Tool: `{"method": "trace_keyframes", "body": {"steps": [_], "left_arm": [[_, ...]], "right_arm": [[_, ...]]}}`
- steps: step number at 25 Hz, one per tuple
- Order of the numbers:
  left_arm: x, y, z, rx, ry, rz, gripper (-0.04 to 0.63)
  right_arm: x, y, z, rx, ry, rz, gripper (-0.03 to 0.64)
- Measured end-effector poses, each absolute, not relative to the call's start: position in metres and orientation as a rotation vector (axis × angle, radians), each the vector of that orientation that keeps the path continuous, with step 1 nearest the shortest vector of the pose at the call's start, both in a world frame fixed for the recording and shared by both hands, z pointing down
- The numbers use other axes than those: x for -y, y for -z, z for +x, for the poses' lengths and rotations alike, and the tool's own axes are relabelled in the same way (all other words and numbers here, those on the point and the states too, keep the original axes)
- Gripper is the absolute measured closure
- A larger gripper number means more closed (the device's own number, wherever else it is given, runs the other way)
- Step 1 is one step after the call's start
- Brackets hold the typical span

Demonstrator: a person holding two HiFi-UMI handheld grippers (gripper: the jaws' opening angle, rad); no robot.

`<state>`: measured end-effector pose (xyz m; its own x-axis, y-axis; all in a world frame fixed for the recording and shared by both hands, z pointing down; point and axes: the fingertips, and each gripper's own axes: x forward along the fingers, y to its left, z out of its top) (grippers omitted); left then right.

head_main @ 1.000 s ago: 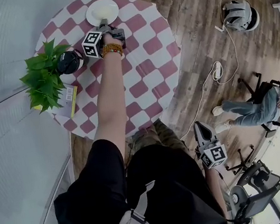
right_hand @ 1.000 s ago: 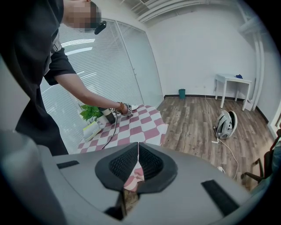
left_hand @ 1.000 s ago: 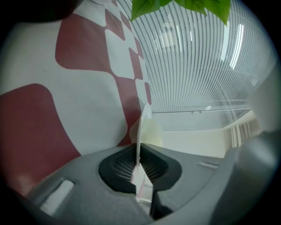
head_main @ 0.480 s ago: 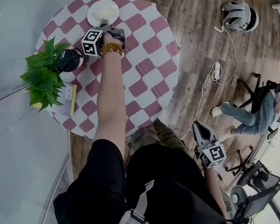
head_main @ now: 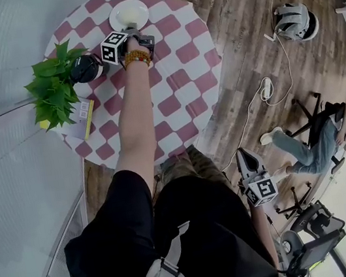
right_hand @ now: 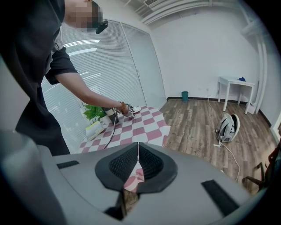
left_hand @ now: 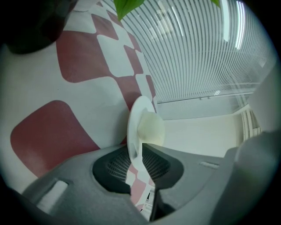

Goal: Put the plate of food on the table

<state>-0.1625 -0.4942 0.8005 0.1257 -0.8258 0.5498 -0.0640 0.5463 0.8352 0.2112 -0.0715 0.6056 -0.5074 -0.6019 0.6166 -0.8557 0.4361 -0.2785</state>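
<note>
Plate (head_main: 128,15) of food was at the far rim of the checkered table (head_main: 178,94) in the head view, with the left gripper (head_main: 130,29) at its near edge; the right gripper (head_main: 245,156) hung low beside the person's leg, well apart from the table. In the left gripper view the jaws were clamped on the plate's rim, pale food (left_hand: 151,128) on it; in the right gripper view the jaws were pressed together on nothing.

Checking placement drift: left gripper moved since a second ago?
No. The left gripper keeps its spot beside the black pot; only the camera shifted.
</note>
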Motion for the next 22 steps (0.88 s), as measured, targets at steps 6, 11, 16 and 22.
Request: {"method": "trace_keyframes", "body": {"steps": [6,11,16,22], "left_arm": [[0.485,-0.8,-0.16,1.342,0.641,0.832,0.514],[0.472,-0.798,-0.149,1.319,0.621,0.828,0.512],[0.445,-0.799,-0.137,1.301,0.646,0.795,0.512],[0.386,-0.8,-0.125,1.284,0.687,0.721,0.512]], "right_arm": [[0.066,-0.603,0.218,2.266,-0.797,1.252,0.604],[0.061,-0.601,0.22,2.283,-0.792,1.249,0.603],[0.059,-0.599,0.219,2.305,-0.785,1.254,0.604],[0.055,-0.594,0.223,2.352,-0.766,1.274,0.603]]}}
